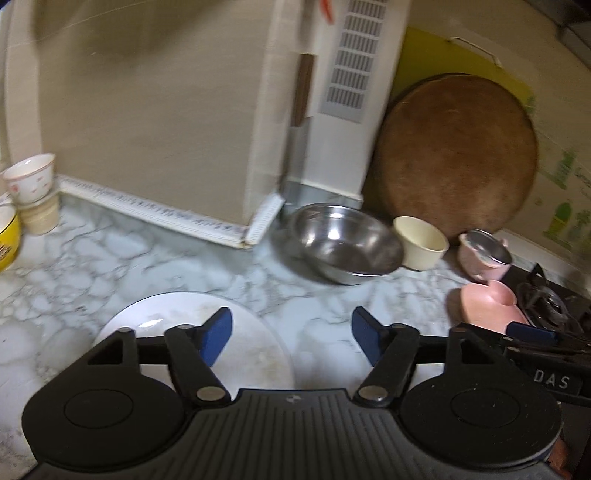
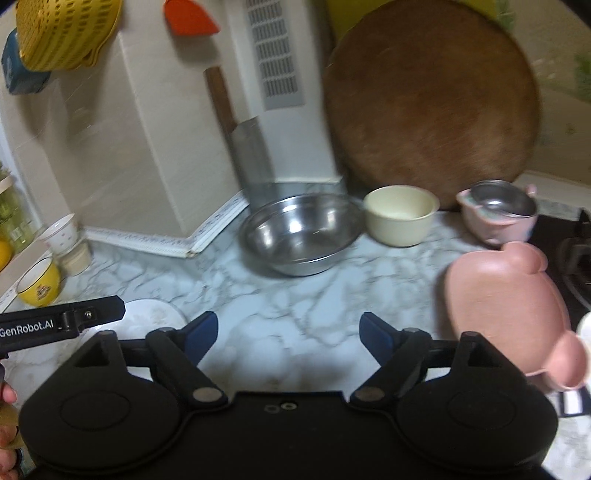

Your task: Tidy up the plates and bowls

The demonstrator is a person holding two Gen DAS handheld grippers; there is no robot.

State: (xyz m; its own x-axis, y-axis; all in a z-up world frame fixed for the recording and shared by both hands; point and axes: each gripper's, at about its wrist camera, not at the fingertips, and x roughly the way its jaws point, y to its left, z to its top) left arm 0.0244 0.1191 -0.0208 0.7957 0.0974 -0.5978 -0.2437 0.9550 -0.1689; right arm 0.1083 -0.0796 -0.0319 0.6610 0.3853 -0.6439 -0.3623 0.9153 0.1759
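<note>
My left gripper (image 1: 291,336) is open and empty above the marble counter, its left finger over a white plate (image 1: 192,332). My right gripper (image 2: 288,336) is open and empty too, over bare counter. A pink bear-shaped plate (image 2: 506,314) lies to its right, and the white plate (image 2: 147,314) lies to its left. At the back stand a steel bowl (image 2: 299,236), a cream bowl (image 2: 400,216) and a pink bowl (image 2: 496,214) with a steel insert. The left wrist view shows the same steel bowl (image 1: 343,243), cream bowl (image 1: 421,242) and pink plate (image 1: 487,302).
A round wooden board (image 2: 432,103) and a cleaver (image 2: 251,155) lean on the back wall. A black stove (image 2: 569,251) borders the counter on the right. A yellow mug (image 2: 38,284) and stacked cups (image 2: 62,232) stand at the far left. A yellow basket (image 2: 66,33) hangs above.
</note>
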